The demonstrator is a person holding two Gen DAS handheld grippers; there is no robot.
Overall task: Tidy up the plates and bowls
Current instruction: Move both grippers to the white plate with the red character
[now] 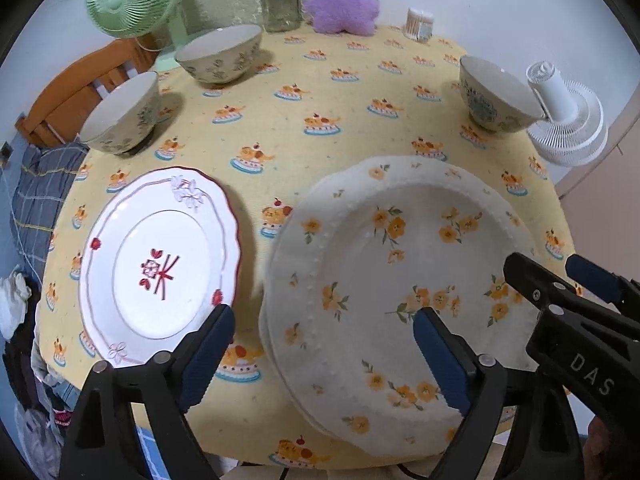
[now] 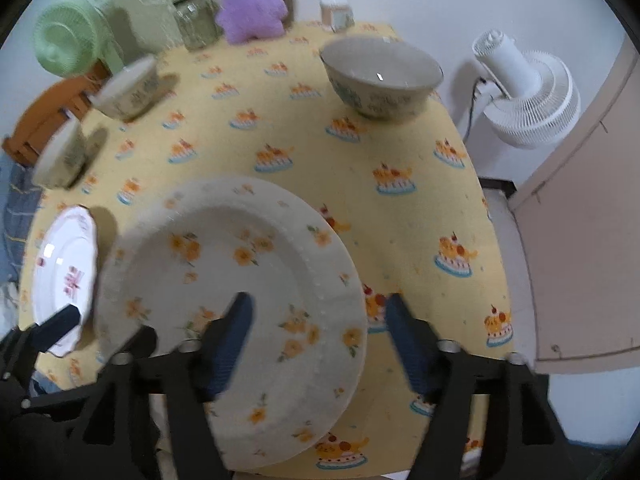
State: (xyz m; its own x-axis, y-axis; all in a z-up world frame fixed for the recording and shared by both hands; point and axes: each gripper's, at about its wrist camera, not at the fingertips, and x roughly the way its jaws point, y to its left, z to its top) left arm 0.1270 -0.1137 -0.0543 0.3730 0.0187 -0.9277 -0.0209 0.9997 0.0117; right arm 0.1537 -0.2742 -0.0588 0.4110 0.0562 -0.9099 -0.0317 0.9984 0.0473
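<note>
Both hand-held grippers point(image 1: 324, 344) point(image 2: 318, 336) agape, empty, jar point(image 1: 280, 2) sharp only in left view

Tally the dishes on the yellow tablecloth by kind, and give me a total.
Bowls: 3, two at the left and one at the right.
Plates: at least 2, a red-trimmed plate and a yellow-flowered plate; a second rim under the flowered one hints at another, but I cannot tell.
Total: at least 5 dishes.

Bare tablecloth point(image 1: 320, 92) between bowls point(image 1: 218, 54)
</note>
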